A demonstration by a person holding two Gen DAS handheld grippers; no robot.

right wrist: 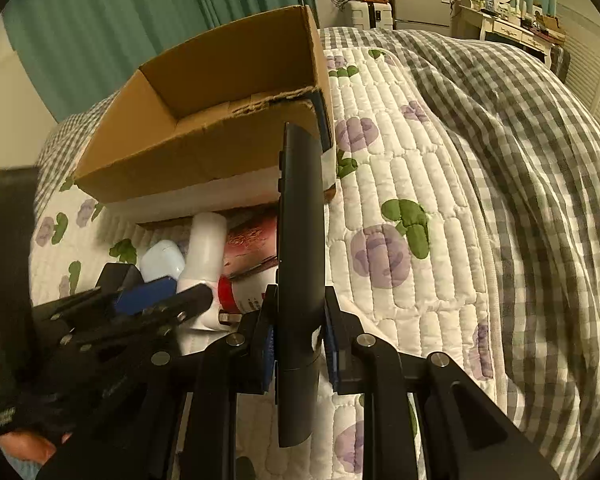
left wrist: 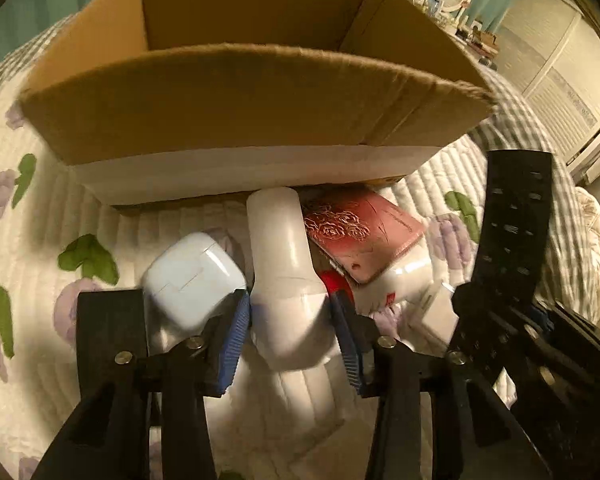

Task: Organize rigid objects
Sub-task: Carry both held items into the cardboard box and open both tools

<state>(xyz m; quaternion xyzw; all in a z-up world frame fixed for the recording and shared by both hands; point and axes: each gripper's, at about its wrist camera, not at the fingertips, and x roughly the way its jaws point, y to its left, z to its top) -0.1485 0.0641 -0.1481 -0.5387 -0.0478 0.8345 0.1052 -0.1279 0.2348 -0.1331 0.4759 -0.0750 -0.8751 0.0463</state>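
My left gripper (left wrist: 290, 320) is shut on a white bottle (left wrist: 282, 256) that lies on the quilt, its far end against the cardboard box (left wrist: 204, 108). A white earbud case (left wrist: 194, 276) lies just left of it. A red embossed wallet (left wrist: 360, 236) rests on a white container with a red cap (left wrist: 396, 280) to its right. My right gripper (right wrist: 300, 346) is shut on a black remote control (right wrist: 300, 240), held on edge above the quilt right of the pile. The remote also shows in the left wrist view (left wrist: 512, 216). The box (right wrist: 204, 148) stands open.
The floral quilt (right wrist: 400, 208) covers the bed, with a grey checked blanket (right wrist: 540, 160) bunched on the right. A dresser with a mirror (right wrist: 500, 4) and a small fridge (right wrist: 420, 4) stand at the far wall. Green curtains (right wrist: 120, 20) hang behind the box.
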